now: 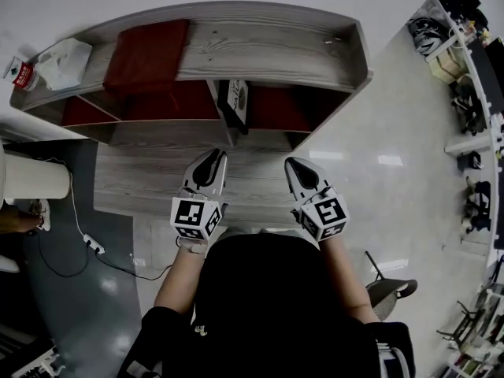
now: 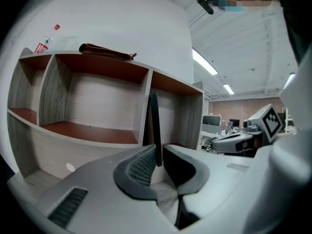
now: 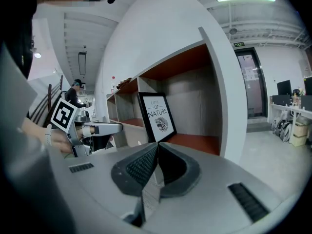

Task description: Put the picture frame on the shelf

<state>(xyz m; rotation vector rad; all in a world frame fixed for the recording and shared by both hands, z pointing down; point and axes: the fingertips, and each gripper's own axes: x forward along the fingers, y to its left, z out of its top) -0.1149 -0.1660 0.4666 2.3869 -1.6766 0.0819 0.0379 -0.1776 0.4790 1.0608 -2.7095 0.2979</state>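
In an open office, the grey wooden shelf unit with red-brown compartments (image 1: 260, 50) already holds the black-framed white print picture frame (image 3: 158, 117), standing in its right-hand compartment. The task looks finished. The left gripper (image 1: 211, 160) has its fingers (image 2: 141, 167) slightly apart and empty. The right gripper (image 1: 298, 168) has its fingers (image 3: 141, 167) pressed together. Both are clear of the shelf.

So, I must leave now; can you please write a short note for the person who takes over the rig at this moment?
The left gripper: jaws a little apart, nothing held.
The right gripper: jaws together, empty.
The black-framed picture with white print leans in the right-end compartment of the grey wood shelf with red boards, apart from both grippers.
Done: the frame is on the shelf.
Left: probably only to draw both grippers away and check that the frame stands steady.
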